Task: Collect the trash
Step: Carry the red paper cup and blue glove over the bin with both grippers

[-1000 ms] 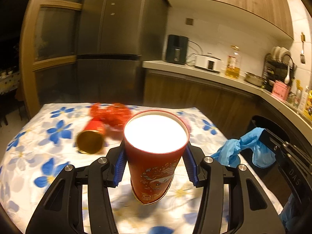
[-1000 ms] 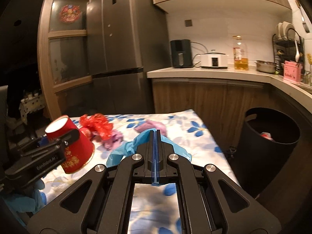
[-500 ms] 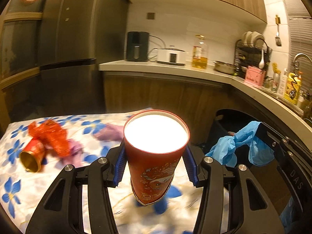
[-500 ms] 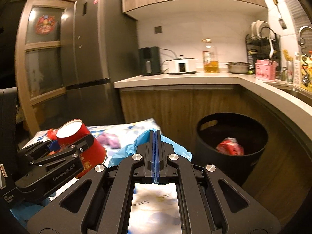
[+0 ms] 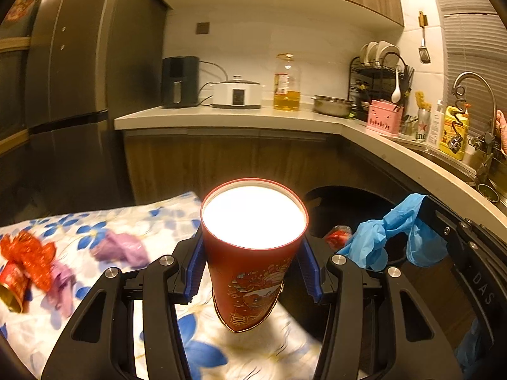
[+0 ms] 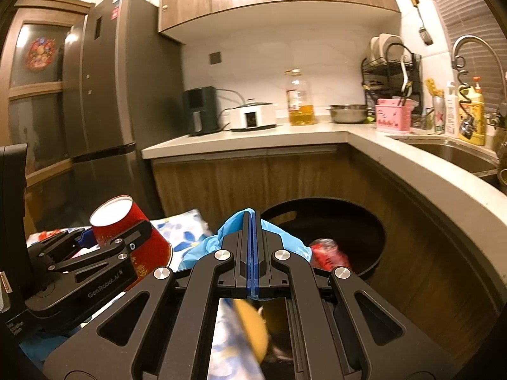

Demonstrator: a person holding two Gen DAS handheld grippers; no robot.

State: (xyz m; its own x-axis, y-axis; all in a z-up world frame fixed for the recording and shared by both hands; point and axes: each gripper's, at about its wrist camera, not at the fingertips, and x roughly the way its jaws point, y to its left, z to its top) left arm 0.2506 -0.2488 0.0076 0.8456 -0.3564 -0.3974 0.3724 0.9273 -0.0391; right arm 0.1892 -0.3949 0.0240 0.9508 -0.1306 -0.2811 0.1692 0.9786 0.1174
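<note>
My left gripper (image 5: 253, 272) is shut on an upright red paper cup (image 5: 250, 272) and holds it above the table's right edge. The cup also shows in the right wrist view (image 6: 126, 231). My right gripper (image 6: 252, 237) is shut on a crumpled blue glove (image 6: 285, 240), which also shows in the left wrist view (image 5: 386, 234). A black trash bin (image 6: 364, 221) stands beyond the table with red trash (image 6: 329, 253) inside. On the flowered table (image 5: 126, 221) lie a purple wad (image 5: 123, 248), red tinsel (image 5: 31, 256) and a tipped red cup (image 5: 12, 285).
A wooden counter (image 5: 253, 120) curves behind and to the right of the bin, with appliances, an oil bottle, a dish rack and a sink. A dark fridge (image 6: 104, 95) stands at the left. A yellow blur (image 6: 253, 332) shows under my right gripper.
Both grippers have swung right, away from the table middle and toward the bin. The bin now sits straight ahead of the right gripper. Both grips are unchanged.
</note>
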